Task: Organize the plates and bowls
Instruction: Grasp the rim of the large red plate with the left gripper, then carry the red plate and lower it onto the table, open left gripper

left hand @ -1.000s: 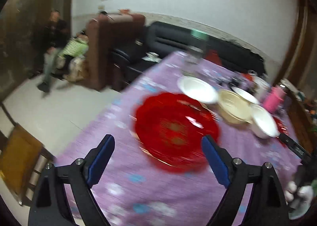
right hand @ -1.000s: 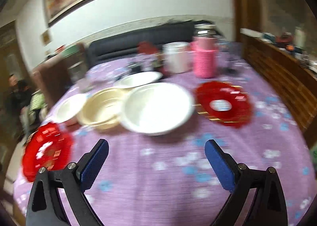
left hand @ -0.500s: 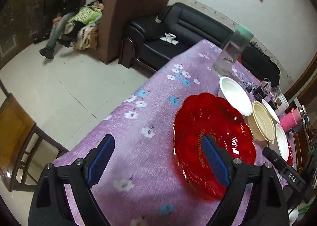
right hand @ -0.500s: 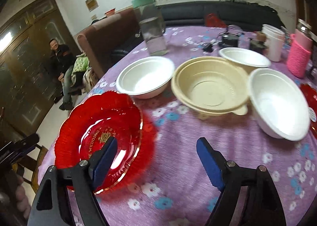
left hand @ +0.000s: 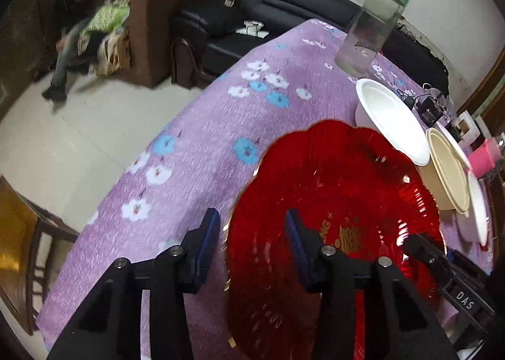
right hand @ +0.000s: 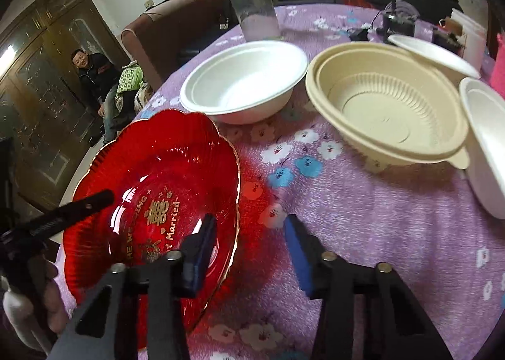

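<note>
A red glass plate (left hand: 341,189) with gold lettering lies on the purple flowered tablecloth (left hand: 202,139) near the table's corner. My left gripper (left hand: 252,229) straddles the plate's left rim, jaws closing. The rim stands between the blue pads, with a gap on both sides. My right gripper (right hand: 249,229) straddles the opposite rim of the red plate (right hand: 151,177). Its jaws are closing too, one pad over the plate's inside and one over the cloth, neither pressing. In each wrist view a black finger of the other gripper reaches over the plate.
Behind the plate stand a white bowl (right hand: 243,82), a beige ribbed bowl (right hand: 388,101), another white bowl (right hand: 483,139) and a white dish (right hand: 432,54). A clear jar with a green lid (left hand: 369,25) stands further back. A person (right hand: 91,76) sits beyond the table; a wooden chair (left hand: 19,233) stands at the left.
Both grippers have come down and in toward the red plate. Their jaws have narrowed from wide open and now straddle opposite rims of it.
</note>
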Demonstrator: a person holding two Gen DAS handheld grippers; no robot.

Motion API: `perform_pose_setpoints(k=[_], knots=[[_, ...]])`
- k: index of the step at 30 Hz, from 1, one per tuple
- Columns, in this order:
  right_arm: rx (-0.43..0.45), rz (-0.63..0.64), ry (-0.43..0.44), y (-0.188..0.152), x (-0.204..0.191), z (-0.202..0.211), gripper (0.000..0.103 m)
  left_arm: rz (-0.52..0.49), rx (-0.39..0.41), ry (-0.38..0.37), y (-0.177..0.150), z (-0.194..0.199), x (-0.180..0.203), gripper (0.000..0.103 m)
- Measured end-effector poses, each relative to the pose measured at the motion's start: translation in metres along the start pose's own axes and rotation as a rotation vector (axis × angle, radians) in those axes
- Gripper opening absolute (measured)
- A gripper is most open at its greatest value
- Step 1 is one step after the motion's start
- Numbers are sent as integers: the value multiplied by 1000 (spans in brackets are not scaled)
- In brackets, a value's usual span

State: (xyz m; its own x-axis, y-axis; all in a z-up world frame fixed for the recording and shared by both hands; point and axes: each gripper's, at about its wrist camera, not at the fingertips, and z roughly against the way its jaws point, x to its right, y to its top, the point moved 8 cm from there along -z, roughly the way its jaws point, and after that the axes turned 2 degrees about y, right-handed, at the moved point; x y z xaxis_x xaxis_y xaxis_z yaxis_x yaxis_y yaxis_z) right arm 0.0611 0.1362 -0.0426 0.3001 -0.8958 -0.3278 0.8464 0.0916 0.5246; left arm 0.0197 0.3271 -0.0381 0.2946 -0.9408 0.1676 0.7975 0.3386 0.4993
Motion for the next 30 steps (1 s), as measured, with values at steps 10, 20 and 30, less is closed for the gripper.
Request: perform_pose_setpoints(k=[10, 20, 30], knots=[[10, -19, 65, 4, -9, 5, 16, 20, 11, -32, 1, 16, 8, 22], [134, 51, 125, 25, -49, 82, 16, -1, 162, -6, 26, 107, 15, 23], [15, 24, 90, -5, -36, 26, 16, 16, 46, 63, 1, 43, -6, 27]])
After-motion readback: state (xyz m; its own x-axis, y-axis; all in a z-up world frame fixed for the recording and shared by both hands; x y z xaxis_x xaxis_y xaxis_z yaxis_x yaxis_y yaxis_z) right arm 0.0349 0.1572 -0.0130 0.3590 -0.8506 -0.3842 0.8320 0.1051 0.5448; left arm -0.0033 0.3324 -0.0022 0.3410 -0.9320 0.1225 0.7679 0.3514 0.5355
